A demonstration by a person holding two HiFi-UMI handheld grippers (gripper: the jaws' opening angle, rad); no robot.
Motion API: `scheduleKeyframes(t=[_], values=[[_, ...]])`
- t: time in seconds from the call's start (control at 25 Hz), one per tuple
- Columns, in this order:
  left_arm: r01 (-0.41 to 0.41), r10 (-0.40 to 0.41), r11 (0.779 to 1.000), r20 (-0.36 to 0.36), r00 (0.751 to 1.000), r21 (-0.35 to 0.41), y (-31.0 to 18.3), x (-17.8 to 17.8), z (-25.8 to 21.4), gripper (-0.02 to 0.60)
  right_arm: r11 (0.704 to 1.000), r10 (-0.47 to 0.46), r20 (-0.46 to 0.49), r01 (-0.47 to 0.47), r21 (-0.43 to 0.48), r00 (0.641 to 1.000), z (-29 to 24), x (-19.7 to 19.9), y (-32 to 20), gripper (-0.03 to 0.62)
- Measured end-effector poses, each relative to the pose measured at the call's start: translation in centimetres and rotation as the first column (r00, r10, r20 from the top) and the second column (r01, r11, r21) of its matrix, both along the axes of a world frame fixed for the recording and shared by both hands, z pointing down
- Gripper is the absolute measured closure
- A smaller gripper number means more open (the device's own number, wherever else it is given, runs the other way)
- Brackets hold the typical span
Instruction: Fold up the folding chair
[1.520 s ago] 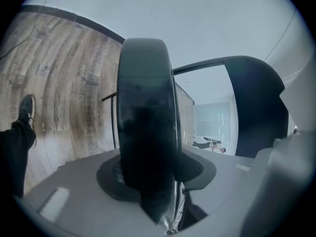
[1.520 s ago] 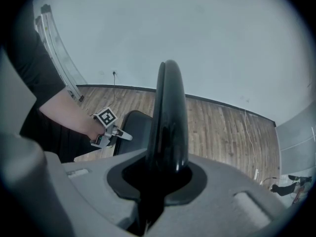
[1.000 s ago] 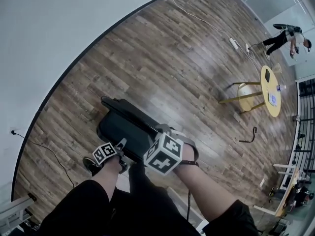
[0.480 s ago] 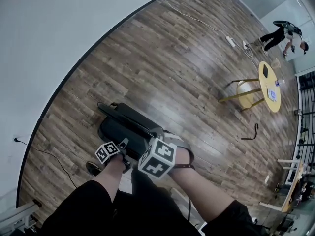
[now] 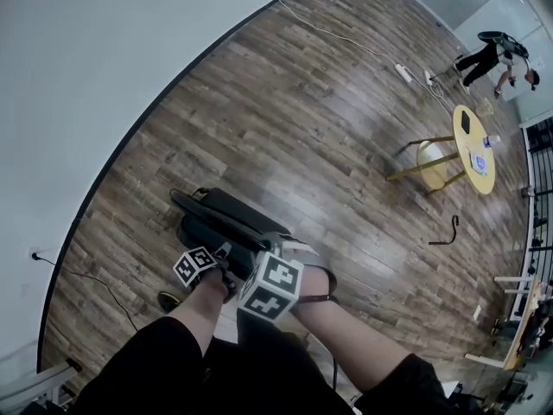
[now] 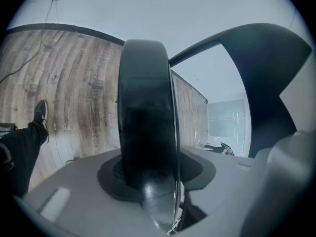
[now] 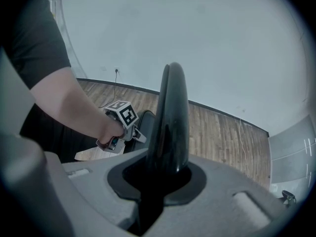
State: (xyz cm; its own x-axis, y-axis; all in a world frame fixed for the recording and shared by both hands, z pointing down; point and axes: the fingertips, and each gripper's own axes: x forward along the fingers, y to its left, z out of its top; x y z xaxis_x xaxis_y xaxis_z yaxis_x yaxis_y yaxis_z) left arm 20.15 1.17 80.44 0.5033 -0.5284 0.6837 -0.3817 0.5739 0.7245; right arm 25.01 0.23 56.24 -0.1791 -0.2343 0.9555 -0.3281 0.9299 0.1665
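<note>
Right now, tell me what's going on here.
A person bends over a black chair that sits low on the wood floor, with a tool in each hand. The left tool is at the chair's near edge, but I can't tell whether it grips. The right tool is beside it at the frame, jaws together. How far the chair is folded isn't clear.

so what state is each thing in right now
folding chair: partly folded, standing on the floor
left gripper: fingers shut on the folding chair
right gripper: fingers shut, nothing seen between them
round table: upright
power strip: flat on the floor, cord attached
</note>
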Motion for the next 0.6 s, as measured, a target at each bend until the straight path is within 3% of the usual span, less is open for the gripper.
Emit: scheduleKeyframes(t=[0.6], values=[[-0.003, 0.003, 1.000, 0.001, 1.000, 0.002, -3.4, 1.4, -2.0, 0.407, 1.000, -0.003, -0.010, 0.004, 0.030, 1.000, -0.2, -0.1, -0.6, 0.540]])
